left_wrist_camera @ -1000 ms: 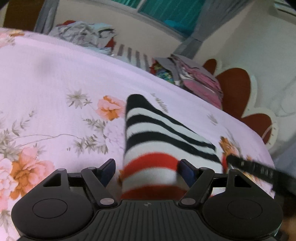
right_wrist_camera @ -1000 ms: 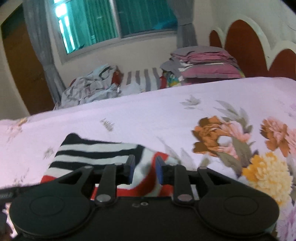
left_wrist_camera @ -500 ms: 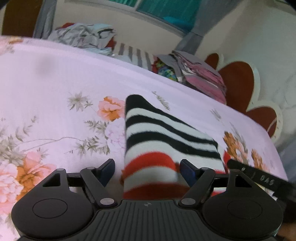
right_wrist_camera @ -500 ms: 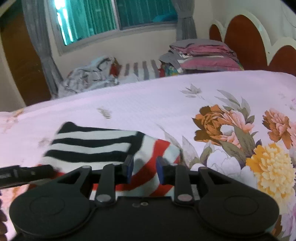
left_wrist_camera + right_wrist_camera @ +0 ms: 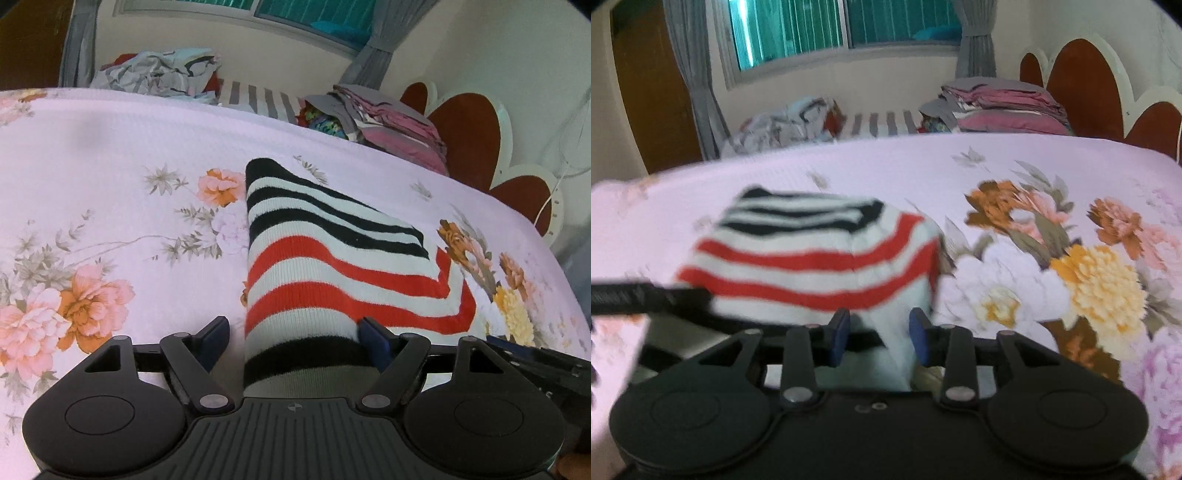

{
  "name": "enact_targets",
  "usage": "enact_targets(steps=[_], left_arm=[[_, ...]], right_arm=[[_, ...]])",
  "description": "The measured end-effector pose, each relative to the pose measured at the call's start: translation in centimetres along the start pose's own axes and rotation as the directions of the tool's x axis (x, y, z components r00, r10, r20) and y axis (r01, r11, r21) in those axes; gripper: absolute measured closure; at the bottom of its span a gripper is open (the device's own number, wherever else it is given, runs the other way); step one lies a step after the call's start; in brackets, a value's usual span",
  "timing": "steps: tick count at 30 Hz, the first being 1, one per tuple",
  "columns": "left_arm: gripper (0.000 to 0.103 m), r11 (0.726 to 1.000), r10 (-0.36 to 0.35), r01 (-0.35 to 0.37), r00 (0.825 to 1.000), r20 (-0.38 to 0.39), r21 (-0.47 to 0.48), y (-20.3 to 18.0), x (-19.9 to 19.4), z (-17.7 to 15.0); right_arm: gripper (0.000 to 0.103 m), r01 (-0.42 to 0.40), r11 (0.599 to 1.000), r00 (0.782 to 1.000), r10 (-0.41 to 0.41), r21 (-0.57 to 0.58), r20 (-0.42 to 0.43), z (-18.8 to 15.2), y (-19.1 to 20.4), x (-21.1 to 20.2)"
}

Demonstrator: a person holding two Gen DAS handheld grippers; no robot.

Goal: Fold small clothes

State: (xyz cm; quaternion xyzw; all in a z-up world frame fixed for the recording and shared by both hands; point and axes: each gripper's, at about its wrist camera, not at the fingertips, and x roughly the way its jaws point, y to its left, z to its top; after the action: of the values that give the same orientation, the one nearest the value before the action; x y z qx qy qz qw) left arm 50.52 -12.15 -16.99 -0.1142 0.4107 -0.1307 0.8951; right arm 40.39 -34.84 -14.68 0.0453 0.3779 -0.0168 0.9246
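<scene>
Sock (image 5: 317, 266), striped, folded on bed (image 5: 110, 155); my right gripper (image 5: 879, 334) has just been opening, cloth between pads, seemingly released; left gripper (image 5: 295, 338) wide, loose astride it; fold seemingly done.

The left black two-finger gripper (image 5: 293, 332) points down at a slant, its jaws wide apart; the blue pad (image 5: 373, 338) on its right finger touches the striped knit cloth (image 5: 314, 266), the other pad stands clear. The right black gripper (image 5: 879, 334), also slanted down, has just been opening its jaws, with the cloth between them.
</scene>
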Motion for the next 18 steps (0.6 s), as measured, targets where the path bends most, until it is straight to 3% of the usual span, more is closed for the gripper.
enact_targets(steps=[11,18], left_arm=[[0.026,0.999,-0.008,0.009,1.000,-0.006,0.049,-1.3,-1.8,-1.3],[0.026,0.998,-0.045,0.047,0.998,-0.048,0.030,0.0,-2.8,-4.0]], right_arm=[[0.069,-0.022,1.000,0.999,0.023,-0.010,0.041,-1.5,0.2,-4.5],[0.087,-0.037,0.999,0.999,0.037,0.005,-0.007,-4.0,-0.5,-5.6]])
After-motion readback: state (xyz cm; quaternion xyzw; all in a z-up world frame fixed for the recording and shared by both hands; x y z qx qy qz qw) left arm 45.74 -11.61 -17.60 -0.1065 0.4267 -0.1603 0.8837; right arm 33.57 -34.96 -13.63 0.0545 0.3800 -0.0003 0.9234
